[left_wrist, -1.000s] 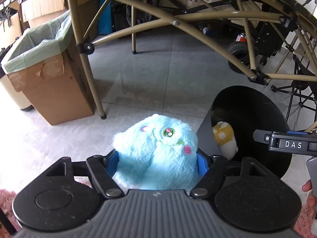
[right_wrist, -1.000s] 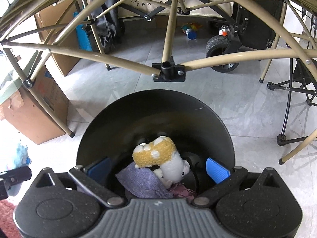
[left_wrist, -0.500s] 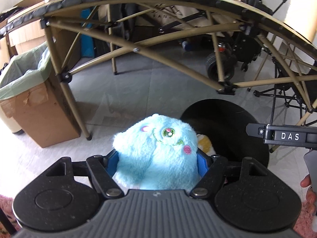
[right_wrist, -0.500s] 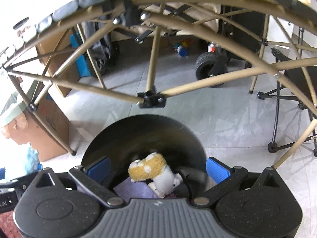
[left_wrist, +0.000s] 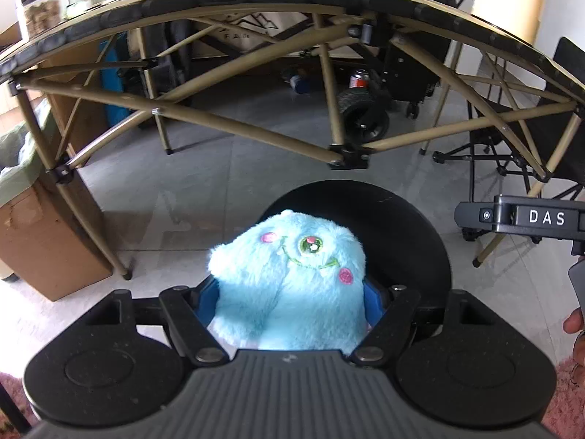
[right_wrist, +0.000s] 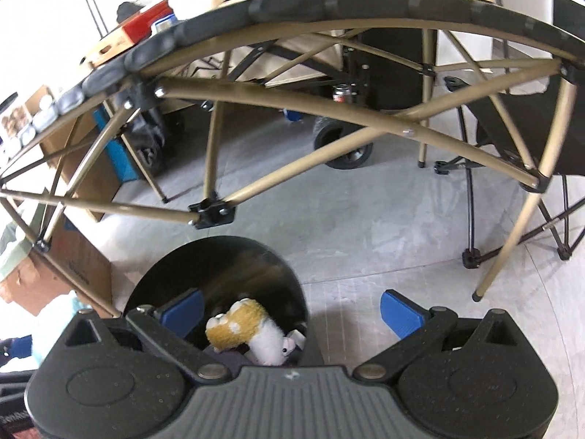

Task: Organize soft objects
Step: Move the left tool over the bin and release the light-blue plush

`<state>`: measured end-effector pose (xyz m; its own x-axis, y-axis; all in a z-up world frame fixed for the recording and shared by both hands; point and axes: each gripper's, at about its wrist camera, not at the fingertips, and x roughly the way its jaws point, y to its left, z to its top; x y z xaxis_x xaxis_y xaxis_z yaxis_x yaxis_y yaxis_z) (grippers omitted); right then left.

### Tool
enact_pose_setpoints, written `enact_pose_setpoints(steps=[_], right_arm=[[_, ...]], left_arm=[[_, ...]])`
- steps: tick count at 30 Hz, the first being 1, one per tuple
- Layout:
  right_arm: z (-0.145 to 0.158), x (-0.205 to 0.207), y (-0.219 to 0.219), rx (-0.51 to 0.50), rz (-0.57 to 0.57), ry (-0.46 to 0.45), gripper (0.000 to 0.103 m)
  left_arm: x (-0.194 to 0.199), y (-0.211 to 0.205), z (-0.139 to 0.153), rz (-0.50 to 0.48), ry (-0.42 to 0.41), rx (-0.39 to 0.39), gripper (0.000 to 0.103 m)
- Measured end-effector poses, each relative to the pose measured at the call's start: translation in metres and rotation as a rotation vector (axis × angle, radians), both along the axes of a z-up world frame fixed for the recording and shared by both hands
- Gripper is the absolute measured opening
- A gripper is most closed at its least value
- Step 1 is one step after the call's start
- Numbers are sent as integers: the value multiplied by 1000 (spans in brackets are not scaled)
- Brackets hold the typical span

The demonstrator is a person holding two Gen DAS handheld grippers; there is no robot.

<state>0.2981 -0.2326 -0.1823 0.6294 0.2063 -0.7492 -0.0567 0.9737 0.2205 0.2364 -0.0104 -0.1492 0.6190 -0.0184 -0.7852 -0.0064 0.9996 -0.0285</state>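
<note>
Plush monster [left_wrist: 292, 278]: fluffy turquoise, pink cheeks, green eye.

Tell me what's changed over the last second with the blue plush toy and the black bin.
The left hand-held gripper has carried the blue plush toy sideways, so the toy now sits in front of the black bin instead of left of it. The right hand-held gripper has pulled back from the bin, which now looks smaller. Unchanged: the left grip on the toy, the open empty right jaws, and the yellow-and-white plush in the bin.
</note>
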Motion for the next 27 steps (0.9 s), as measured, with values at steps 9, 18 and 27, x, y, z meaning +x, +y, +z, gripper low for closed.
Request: enact_pose_setpoints(steps=[9,18,27], right_arm=[[-1,-2,-29,57,-79,-2,103],[-10,0,-45,86,-139,23,103],[-23,6,-50,63,-177,67,103]], left_arm=[[17,-33,-14,-48,37,33,74],[44,-53,-44,-58,113,40,74],[60,-57,-60,-42,169,22,74]])
